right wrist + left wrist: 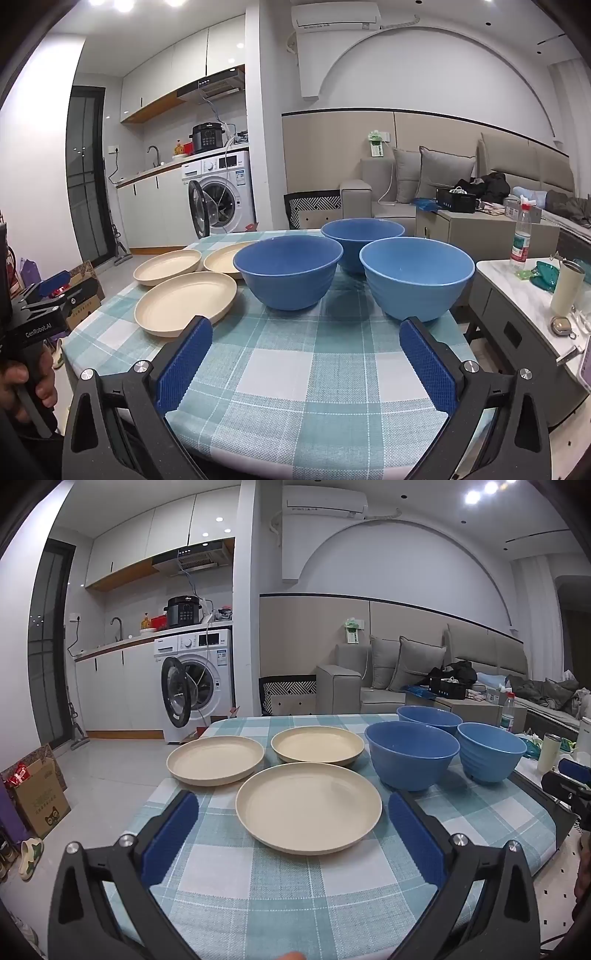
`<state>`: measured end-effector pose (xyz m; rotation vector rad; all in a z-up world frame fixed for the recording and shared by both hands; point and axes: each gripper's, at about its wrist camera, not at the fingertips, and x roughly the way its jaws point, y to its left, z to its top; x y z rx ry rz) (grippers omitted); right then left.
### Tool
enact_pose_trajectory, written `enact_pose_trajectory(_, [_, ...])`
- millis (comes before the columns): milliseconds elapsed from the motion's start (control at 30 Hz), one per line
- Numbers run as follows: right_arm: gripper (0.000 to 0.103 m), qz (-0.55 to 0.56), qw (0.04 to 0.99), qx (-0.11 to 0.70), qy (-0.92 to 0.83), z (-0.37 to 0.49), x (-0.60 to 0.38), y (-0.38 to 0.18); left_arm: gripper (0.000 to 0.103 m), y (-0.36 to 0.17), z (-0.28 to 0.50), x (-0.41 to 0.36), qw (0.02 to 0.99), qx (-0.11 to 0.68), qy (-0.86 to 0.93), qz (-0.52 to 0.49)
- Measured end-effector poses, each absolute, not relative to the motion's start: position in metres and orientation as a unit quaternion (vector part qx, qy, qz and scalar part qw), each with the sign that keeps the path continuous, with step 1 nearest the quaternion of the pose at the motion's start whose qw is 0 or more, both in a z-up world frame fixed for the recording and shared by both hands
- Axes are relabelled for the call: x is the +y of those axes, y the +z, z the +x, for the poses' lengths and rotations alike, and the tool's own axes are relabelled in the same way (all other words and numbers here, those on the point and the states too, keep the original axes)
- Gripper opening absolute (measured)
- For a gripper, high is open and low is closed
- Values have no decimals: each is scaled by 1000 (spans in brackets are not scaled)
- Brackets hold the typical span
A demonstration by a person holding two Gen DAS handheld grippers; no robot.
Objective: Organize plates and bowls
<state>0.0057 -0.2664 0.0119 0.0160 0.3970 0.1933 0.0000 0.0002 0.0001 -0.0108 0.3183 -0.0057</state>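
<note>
Three cream plates lie in a triangle on the left half of my table: the nearest plate [308, 808] just beyond my left gripper, the far-left plate [215, 759] toward the table's left edge, and the far plate [317, 744] behind it, next to the bowls. All three lie flat, right side up and unstacked; the far pair sit very close together. To their right three blue bowls stand upright in a second triangle: the near-left bowl [288, 271], the near-right bowl [416, 277] of a lighter blue, and the far bowl [362, 236] behind and between them. The bowls stand close together and partly overlap in the right wrist view; I cannot tell whether they touch. All six pieces rest on a teal-and-white checked tablecloth [295, 373].

My left gripper [293, 827] hovers over the near edge of the cloth, jaws spread wide, with nothing between the blue pads [173, 834]. My right gripper [304, 354] is likewise spread wide and empty, aimed at the gap between the two near bowls. My left hand [22, 387] grips its handle at the left margin.
</note>
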Motion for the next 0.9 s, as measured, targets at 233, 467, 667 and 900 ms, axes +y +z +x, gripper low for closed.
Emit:
enact_pose_trajectory(233, [103,12,975,197,99,7,-266,11,103,0,5,1,986,164,1,-4])
enact_pose_trajectory(467, [103,10,976,195,98,7,-265,11,103,1,1,3,987,163,5,-7])
enact_pose_trajectory(667, [103,9,976,195,97,5,-266,12,103,-1,3,4,987,161,7,-5])
enact_pose_trajectory(900, [103,8,976,192,99,10,-267,13,103,-1,3,5,987,161,10,-5])
